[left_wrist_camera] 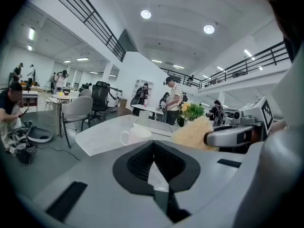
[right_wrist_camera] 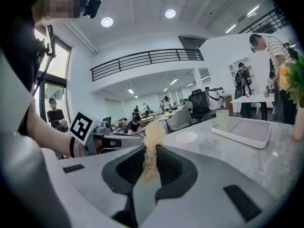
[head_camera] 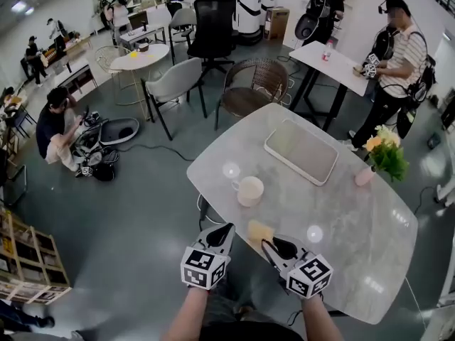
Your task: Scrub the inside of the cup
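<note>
- The white cup (head_camera: 249,190) stands upright on the pale marbled table (head_camera: 355,240), near the person's edge, with its handle turned to the left in the head view. No gripper touches it.
- The left gripper view shows the cup from the side (left_wrist_camera: 135,136), so its inside cannot be seen. The head view looks down onto its rim.
- The yellow scrub pad (head_camera: 258,231) lies between the cup and the right gripper (head_camera: 270,243), nearer the person than the cup and apart from it.
- Only the right gripper view shows the grip plainly. The right gripper's jaws are clenched on the fibrous pad (right_wrist_camera: 152,146), which sticks up past the tips. The cup (right_wrist_camera: 186,137) shows just right of the pad, farther along the table.
- The left gripper (head_camera: 225,230) hovers over the table edge, just left of the pad. Its own view shows the jaws pressed together with nothing between them (left_wrist_camera: 153,148). That view also catches the pad from the side, as a fluffy lump (left_wrist_camera: 192,134) in front of the other gripper.
- Beyond the cup lies a shallow rectangular tray (head_camera: 302,153). To its right is a pink vase with flowers (head_camera: 384,155).
- In the head view a person in a striped shirt (head_camera: 402,55) stands at a second table behind.
</note>
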The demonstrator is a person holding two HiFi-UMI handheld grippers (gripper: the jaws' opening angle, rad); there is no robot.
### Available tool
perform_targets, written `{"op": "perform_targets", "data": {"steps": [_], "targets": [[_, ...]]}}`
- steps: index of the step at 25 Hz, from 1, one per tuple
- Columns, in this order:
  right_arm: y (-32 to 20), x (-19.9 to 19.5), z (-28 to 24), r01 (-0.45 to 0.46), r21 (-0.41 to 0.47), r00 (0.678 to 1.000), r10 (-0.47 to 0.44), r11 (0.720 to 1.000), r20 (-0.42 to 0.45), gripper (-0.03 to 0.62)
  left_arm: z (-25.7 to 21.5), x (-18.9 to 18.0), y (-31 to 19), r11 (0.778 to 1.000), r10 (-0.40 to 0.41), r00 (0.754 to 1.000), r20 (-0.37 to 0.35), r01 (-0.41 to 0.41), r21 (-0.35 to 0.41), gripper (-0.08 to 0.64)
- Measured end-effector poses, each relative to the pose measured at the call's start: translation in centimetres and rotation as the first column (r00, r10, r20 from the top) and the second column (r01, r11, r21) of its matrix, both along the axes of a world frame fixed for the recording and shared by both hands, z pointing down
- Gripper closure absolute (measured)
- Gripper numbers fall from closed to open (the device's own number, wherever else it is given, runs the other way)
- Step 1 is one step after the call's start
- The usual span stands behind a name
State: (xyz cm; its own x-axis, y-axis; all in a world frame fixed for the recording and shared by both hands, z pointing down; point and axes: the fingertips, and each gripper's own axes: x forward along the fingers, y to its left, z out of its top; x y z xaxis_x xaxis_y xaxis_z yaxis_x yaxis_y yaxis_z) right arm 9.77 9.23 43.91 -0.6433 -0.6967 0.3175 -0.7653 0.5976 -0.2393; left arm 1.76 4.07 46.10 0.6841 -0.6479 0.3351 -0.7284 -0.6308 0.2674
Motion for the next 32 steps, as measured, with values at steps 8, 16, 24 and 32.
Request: {"op": "perform_targets", "data": {"steps": [8,16,24,32], "targets": [[-5.6,0.4,0.5,-0.058,-0.03,0.998,0.058,0.998,-0.004,0.531,1.1,0.4,-6.1,0.998,0.052,0.999,-0.001,-0.052,-0.034,0.551],[-9.1,0.2,1.1,-0.128,-0.043,0.992,0.128,0.991,-0.014,0.531,1.7,1.0,-10.1,0.988,0.149,0.989,0.009,-0.148,-0.036,0.549],[-10.0,2.0,0.4,-0.204,-0.07,0.978,0.207,0.976,0.035,0.531,3.2,1.5,-11.8,0.982,0.179,0.984,-0.013,-0.179,-0.06,0.55],[-13.0,3.2,0.4,-0.195,-0.075,0.981,0.194,0.978,-0.012,0.531,4.3,1.2,-13.4,0.982,0.186,0.981,0.055,-0.184,-0.047,0.549]]}}
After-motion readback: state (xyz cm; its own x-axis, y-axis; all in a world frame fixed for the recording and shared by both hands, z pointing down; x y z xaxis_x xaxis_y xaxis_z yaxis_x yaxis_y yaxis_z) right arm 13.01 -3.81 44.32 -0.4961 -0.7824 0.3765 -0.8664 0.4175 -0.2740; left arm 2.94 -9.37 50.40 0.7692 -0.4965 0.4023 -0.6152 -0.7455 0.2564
